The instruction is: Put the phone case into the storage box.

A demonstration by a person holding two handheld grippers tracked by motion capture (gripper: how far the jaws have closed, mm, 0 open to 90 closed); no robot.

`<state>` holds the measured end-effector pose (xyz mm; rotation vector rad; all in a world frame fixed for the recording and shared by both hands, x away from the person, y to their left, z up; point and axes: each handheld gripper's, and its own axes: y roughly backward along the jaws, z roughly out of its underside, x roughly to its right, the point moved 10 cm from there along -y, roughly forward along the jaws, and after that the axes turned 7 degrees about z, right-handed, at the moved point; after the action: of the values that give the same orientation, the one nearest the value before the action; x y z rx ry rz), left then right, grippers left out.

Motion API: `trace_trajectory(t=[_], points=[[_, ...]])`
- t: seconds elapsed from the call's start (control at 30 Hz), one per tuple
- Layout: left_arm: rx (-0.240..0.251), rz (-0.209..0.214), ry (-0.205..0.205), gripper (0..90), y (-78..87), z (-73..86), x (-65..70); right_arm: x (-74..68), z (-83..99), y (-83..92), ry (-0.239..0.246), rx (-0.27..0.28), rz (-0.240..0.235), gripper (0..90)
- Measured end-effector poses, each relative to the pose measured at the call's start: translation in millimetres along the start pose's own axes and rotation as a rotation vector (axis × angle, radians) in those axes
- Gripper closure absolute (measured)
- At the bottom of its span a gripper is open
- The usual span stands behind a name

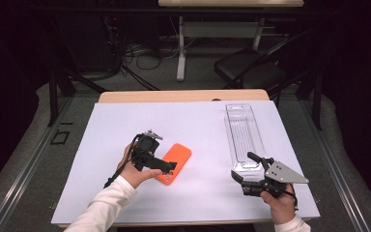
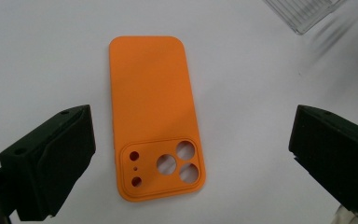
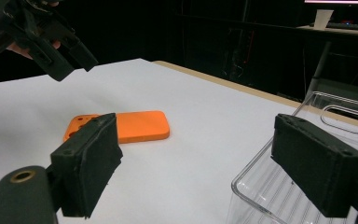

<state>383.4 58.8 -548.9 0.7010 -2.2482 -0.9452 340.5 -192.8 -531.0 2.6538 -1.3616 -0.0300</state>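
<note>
The left gripper [image 1: 171,167] hangs just above the camera end of the orange phone case [image 1: 175,163], jaws spread wide with nothing between the pads. In the left gripper view the two black jaws stand either side of the phone case [image 2: 154,112], well clear of its long edges. The case lies flat on the white table cover [image 1: 203,140], back face up, with the camera cut-outs [image 2: 177,163] at the end nearest the gripper.

The right gripper [image 1: 245,174] is parted as well and holds nothing. Its jaws stand at the near end of the clear plastic tray [image 1: 244,137], with one jaw [image 3: 314,161] over the tray's near rim [image 3: 256,186]; contact cannot be confirmed.

Handling judgement, phone case:
- Weight: probably very light; a thin empty shell.
- Stiffness: the matte finish suggests silicone or soft plastic, so expect it to flex and bow if squeezed hard across its width.
- Surface: likely grippy rather than slick against the pads.
- Fragility: low; little risk of damage from a drop.

Recommended hold: pinch across the short width at the long side edges, near mid-length, or at the thicker camera-surround end where the wall is stiffer. Because the case lies flat on the cover, the pads should come down close to the surface to catch the thin side walls.

Handling judgement, tray: rigid, thin-walled, smooth and probably slippery; it may slide if nudged.
</note>
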Motion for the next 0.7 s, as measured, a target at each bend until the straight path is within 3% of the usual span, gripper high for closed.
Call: trace_trajectory(t=[0.37, 0.7], points=[[-0.057, -0.031, 0.012, 0.4, -13.9, -2.8, -10.9, 1.0, 1.2, -0.3, -0.005, -0.005, -0.001, 14.7], [-0.1, -0.025, 0.021, 2.4, -31.5, -3.3, -13.1, 1.6, 2.1, -0.9, -0.005, -0.007, -0.001, 14.7]])
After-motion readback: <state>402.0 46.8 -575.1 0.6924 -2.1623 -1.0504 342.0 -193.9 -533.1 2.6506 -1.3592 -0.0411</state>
